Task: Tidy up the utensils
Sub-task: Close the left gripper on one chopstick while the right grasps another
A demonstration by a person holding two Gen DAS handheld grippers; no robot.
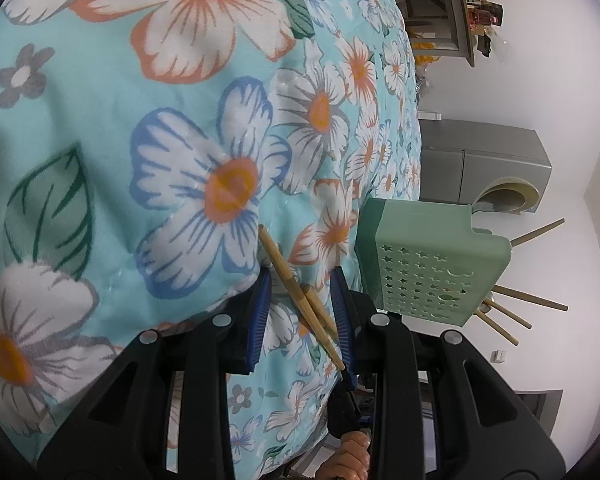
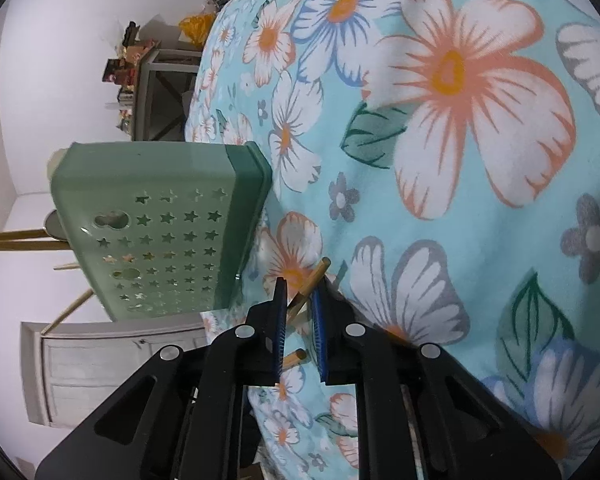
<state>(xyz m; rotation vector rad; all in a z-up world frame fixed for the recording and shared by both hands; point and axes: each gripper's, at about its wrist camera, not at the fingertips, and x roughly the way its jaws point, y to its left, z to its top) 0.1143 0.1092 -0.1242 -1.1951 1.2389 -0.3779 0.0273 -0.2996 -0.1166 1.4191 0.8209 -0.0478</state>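
A: How are those chopsticks (image 1: 300,292) going to handle?

B: Light, stiff and smooth, I'm judging; thin bamboo sticks like these are likely to roll or pivot if pinched near one end; taking them near the middle, both together, looks safest.

A: Where are they lying relative to the jaws?

B: In the left wrist view they are running diagonally from centre frame down to lower centre, crossing between the blue pads of the left gripper (image 1: 302,320); those jaws are standing apart, gripping nothing; the lower tips are sitting close to the right-hand pad. In the right wrist view, the right gripper (image 2: 300,320) is straddling the chopsticks (image 2: 310,284) with a narrower gap; I cannot tell whether its pads are pressing the wood.

A: And the destination?

B: The green holder (image 1: 424,264) is sitting on the floral cloth (image 1: 120,120) at right of centre, already carrying several sticks; it is close to the jaws.
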